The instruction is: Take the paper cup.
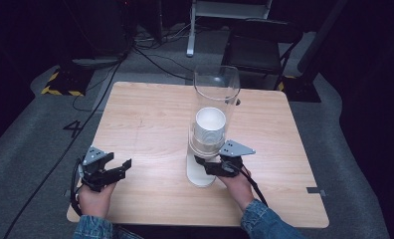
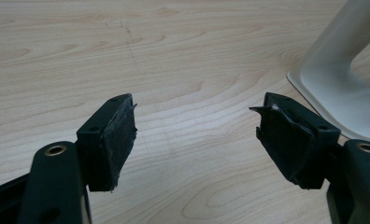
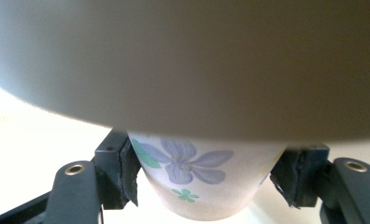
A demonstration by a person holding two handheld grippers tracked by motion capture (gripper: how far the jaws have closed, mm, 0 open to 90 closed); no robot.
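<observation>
A clear tube dispenser (image 1: 216,92) stands on a white foot (image 1: 200,175) at the table's middle, with a stack of white paper cups (image 1: 210,125) inside. My right gripper (image 1: 208,167) reaches under the tube from the right. In the right gripper view its pads (image 3: 127,172) press both sides of the lowest paper cup (image 3: 197,186), which is printed with blue and green flowers and hangs below the dispenser's collar (image 3: 183,60). My left gripper (image 1: 121,169) rests near the front left of the table, open, with only bare wood between its pads (image 2: 120,140).
The light wooden table (image 1: 150,119) has free room to the left and behind the dispenser. The dispenser's white foot (image 2: 332,88) lies just right of my left gripper. A black chair (image 1: 262,47) and cables lie on the floor beyond the table.
</observation>
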